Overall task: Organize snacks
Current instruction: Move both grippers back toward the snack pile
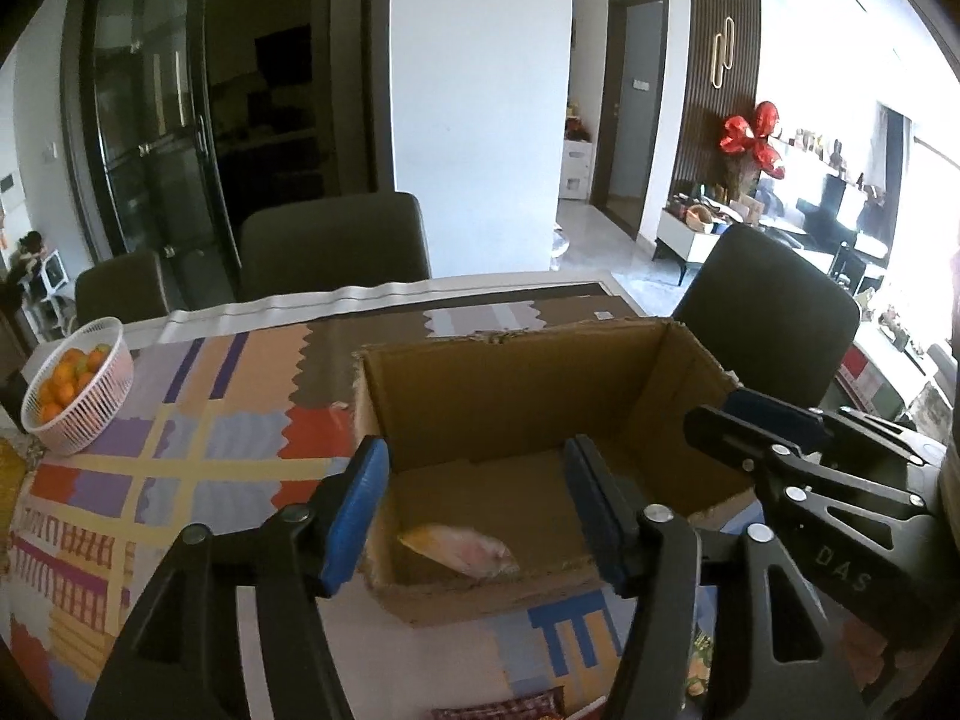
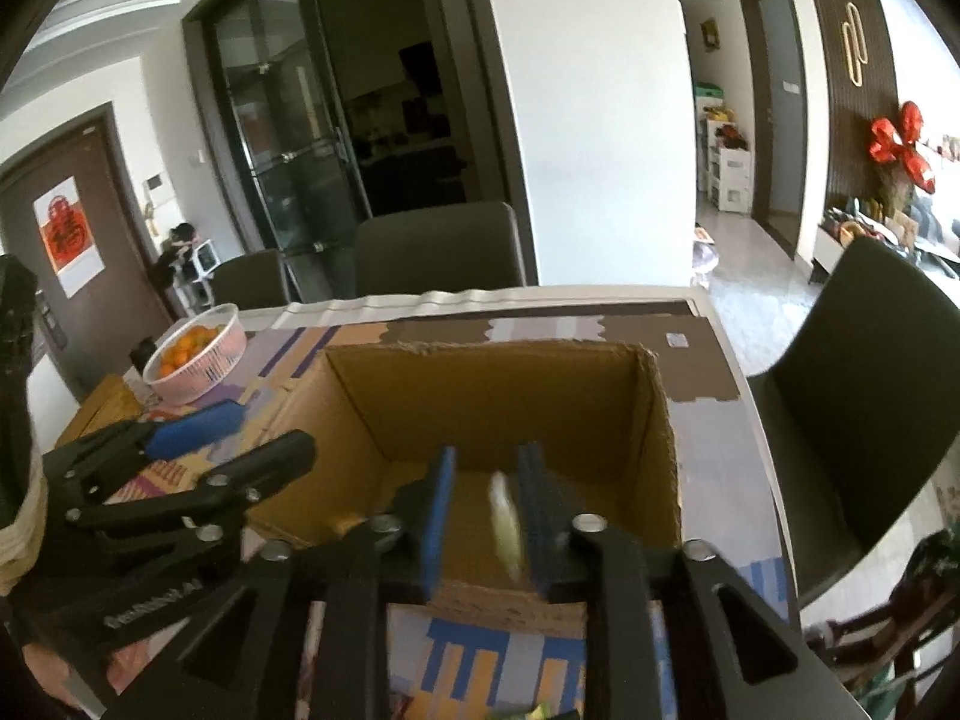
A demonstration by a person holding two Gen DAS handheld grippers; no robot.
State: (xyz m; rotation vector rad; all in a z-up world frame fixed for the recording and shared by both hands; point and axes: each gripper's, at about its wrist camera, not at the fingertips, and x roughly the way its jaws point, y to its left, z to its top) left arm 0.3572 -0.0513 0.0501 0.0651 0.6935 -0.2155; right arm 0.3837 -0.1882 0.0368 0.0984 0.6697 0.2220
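An open cardboard box (image 1: 516,396) stands on the patterned tablecloth; it also shows in the right wrist view (image 2: 498,396). A pale pink and yellow snack packet (image 1: 459,549) lies on the box floor. My left gripper (image 1: 477,510) is open and empty over the near wall of the box. My right gripper (image 2: 486,510) is over the box with its jaws apart; a blurred pale yellow-green snack (image 2: 506,525) shows between them beside the right pad, and I cannot tell if it is held. The right gripper also shows in the left wrist view (image 1: 780,438), and the left in the right wrist view (image 2: 228,438).
A pink basket of oranges (image 1: 84,384) sits at the table's far left, also in the right wrist view (image 2: 198,354). Dark chairs (image 1: 336,246) stand behind the table and one (image 1: 774,312) at its right end. More snack packets (image 1: 516,708) lie at the near edge.
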